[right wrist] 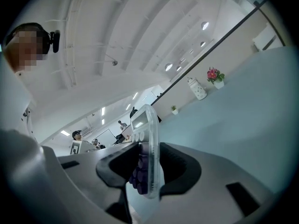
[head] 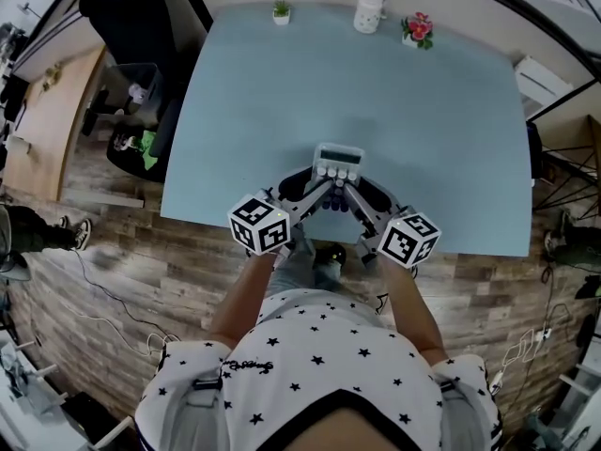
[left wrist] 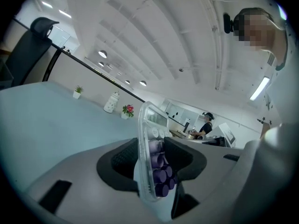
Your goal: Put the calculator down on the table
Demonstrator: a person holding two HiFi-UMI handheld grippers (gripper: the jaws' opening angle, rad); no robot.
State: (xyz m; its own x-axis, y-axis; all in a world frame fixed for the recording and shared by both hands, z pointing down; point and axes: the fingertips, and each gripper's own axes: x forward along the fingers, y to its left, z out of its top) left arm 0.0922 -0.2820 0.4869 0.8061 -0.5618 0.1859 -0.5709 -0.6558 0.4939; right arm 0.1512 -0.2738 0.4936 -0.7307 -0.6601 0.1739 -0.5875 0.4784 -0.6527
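Pale blue table [head: 451, 139] carries the work zone near its front edge; if one side lets go first, the calculator [head: 338, 158] would likely tip or slide off that edge. Left gripper [head: 313, 191] and right gripper [head: 364, 194] each clamp one long side; it spans between them, keys upward.

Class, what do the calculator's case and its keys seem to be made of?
The calculator has a case that looks like clear, glossy plastic: its rim is see-through and catches highlights. Its purple keys look duller, perhaps rubber or matte plastic; I cannot tell which.
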